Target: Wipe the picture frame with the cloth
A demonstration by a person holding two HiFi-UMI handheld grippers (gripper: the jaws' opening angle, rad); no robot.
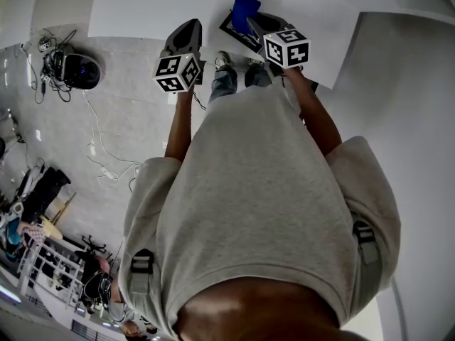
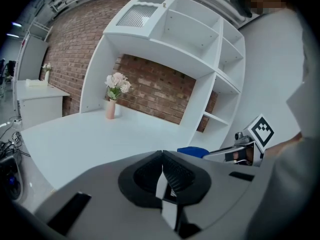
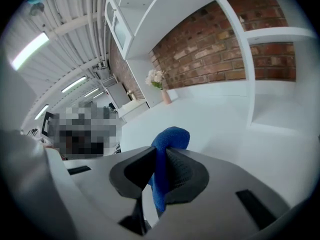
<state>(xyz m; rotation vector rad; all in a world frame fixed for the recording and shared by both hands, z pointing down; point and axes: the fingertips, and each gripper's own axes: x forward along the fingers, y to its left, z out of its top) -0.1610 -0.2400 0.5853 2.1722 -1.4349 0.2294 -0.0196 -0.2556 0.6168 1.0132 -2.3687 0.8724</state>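
In the head view my right gripper is shut on a blue cloth and hangs over a dark picture frame that lies near the front edge of the white table. The right gripper view shows the cloth pinched between the jaws of the right gripper, its top bulging out above them. My left gripper hovers to the left of the frame, over the table edge. Seen in its own view, the left gripper is shut with nothing in it, and the cloth lies to its right.
A pink vase of flowers stands at the back of the table, under white shelving against a brick wall. On the floor to the left lie a black device and cables. My feet are at the table edge.
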